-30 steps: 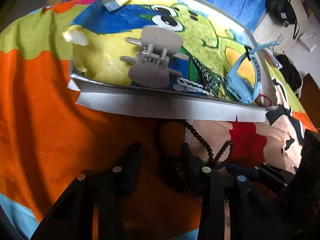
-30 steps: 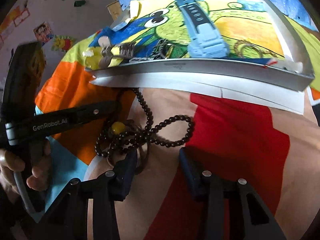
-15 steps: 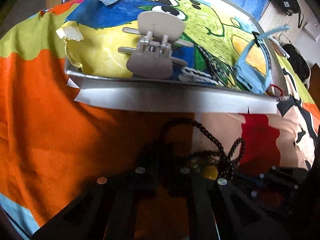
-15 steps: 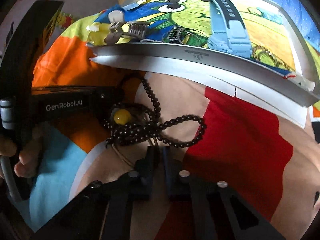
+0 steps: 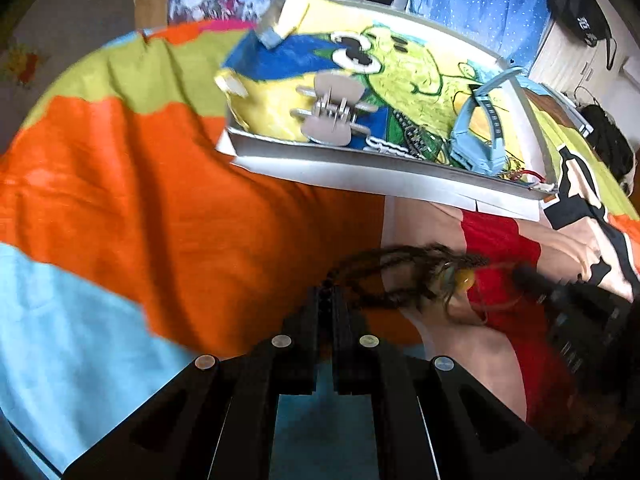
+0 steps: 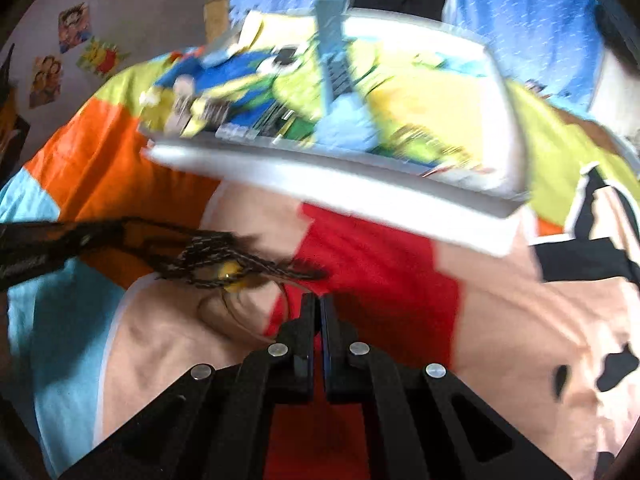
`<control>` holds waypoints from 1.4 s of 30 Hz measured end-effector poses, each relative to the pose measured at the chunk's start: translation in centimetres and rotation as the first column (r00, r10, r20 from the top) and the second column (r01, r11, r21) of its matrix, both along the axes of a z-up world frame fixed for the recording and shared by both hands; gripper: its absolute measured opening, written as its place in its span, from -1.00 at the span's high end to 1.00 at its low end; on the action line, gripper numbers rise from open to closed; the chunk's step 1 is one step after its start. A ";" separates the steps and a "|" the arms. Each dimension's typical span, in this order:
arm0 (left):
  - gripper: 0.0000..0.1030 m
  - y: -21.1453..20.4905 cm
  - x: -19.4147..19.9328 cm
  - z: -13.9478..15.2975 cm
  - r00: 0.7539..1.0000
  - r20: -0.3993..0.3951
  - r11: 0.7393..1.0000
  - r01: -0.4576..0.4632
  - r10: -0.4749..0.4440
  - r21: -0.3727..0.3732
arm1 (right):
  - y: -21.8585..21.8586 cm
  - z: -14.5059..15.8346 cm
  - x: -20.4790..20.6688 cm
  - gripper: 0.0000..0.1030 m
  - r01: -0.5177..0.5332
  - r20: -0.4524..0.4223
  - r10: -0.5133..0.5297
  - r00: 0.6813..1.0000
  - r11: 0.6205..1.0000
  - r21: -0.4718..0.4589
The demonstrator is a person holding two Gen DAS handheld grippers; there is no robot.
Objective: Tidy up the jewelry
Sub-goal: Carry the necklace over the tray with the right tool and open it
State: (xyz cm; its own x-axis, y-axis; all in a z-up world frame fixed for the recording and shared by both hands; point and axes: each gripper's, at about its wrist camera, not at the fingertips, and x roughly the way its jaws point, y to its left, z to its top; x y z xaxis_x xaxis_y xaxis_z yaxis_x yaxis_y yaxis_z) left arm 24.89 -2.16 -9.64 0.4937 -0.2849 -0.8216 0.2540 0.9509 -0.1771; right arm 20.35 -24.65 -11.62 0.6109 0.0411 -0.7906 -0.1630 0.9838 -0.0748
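My left gripper pinched tight on the dark bead necklace, my right gripper pinched on its thin cord, necklace stretched above the bed's colourful blanket, near the tray's front edge

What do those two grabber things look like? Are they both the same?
Yes, they match. The left gripper and right gripper are both matte black plastic, each with two flat, blocky fingers on angled struts with triangular cut-outs, joined by round silver rivets. No cables or sleeves show.
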 end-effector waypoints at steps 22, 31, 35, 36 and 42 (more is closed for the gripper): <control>0.94 -5.9 1.2 13.8 0.968 0.246 0.995 0.021 -0.045 0.097 | -2.3 12.6 -0.8 0.94 -0.113 0.437 0.021 0.899 0.976 0.186; 0.94 -9.2 7.8 19.5 0.931 0.360 0.997 0.037 -0.060 0.072 | -4.5 14.7 5.3 0.94 -0.156 0.515 0.016 0.857 0.961 0.230; 0.94 -10.6 11.8 18.6 0.932 0.360 0.999 0.034 -0.044 0.034 | -5.9 13.9 8.9 0.94 -0.143 0.500 0.003 0.866 0.960 0.241; 0.94 -10.9 12.6 18.2 0.934 0.355 0.999 0.033 -0.038 0.021 | -6.2 13.6 9.6 0.94 -0.135 0.495 -0.002 0.869 0.961 0.242; 0.94 -12.5 17.2 13.6 0.956 0.291 0.999 0.032 -0.025 -0.017 | -8.5 10.3 12.9 0.94 -0.070 0.410 -0.057 0.910 0.955 0.288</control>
